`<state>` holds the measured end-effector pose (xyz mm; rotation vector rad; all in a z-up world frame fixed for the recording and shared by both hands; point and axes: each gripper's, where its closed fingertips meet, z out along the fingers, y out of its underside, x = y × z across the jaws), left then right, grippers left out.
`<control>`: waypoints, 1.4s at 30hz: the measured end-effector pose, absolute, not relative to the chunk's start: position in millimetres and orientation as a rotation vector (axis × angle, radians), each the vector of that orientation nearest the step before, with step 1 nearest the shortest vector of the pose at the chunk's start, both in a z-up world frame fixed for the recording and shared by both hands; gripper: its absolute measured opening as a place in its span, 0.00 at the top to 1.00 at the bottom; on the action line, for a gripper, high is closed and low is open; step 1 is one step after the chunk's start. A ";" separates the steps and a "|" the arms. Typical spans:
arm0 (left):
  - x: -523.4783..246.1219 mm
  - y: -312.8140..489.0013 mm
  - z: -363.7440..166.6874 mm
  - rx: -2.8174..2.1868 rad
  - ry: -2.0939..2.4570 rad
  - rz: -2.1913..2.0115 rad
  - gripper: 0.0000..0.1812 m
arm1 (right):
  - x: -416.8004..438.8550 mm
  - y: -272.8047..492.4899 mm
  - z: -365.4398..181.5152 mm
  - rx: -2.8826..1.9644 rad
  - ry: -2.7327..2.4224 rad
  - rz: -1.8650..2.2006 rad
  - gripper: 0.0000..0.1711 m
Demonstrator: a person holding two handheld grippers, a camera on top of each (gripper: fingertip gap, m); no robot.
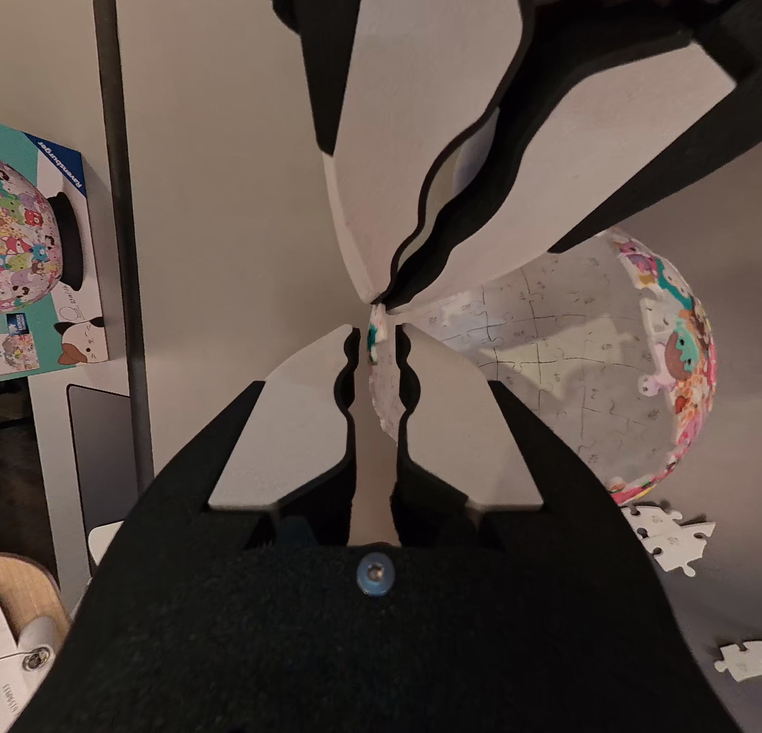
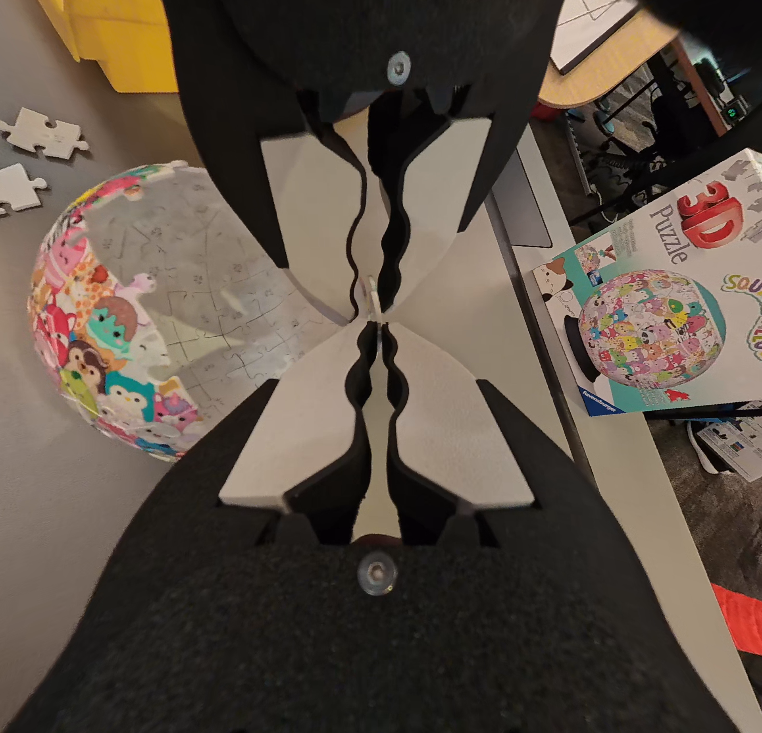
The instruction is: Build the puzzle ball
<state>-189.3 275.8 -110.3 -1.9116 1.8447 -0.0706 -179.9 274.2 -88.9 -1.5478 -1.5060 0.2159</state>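
beside the half-built puzzle ball, which lies open side up, the left gripper and right gripper meet tip to tip, both pinching one puzzle piece, seemingly to regrip it.

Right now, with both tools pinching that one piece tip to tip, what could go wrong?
1. The puzzle piece is held only by a thin edge between the left tool and the right tool; a release out of step could drop it.
2. Pulling in opposite directions may bend it.
3. The half-built ball lies loose on the table, open side up; a knock might roll it toward the loose pieces.
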 end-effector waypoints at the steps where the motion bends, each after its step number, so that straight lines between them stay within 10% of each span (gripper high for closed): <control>1: -189.4 275.8 -110.0 -1.910 1.843 -0.067 0.91 | -180.2 274.3 -89.4 -1.547 -1.507 0.213 0.99; 42: -186.8 274.6 -95.8 -1.764 1.833 -0.091 0.99 | -175.5 271.8 -84.0 -1.568 -1.482 0.214 0.99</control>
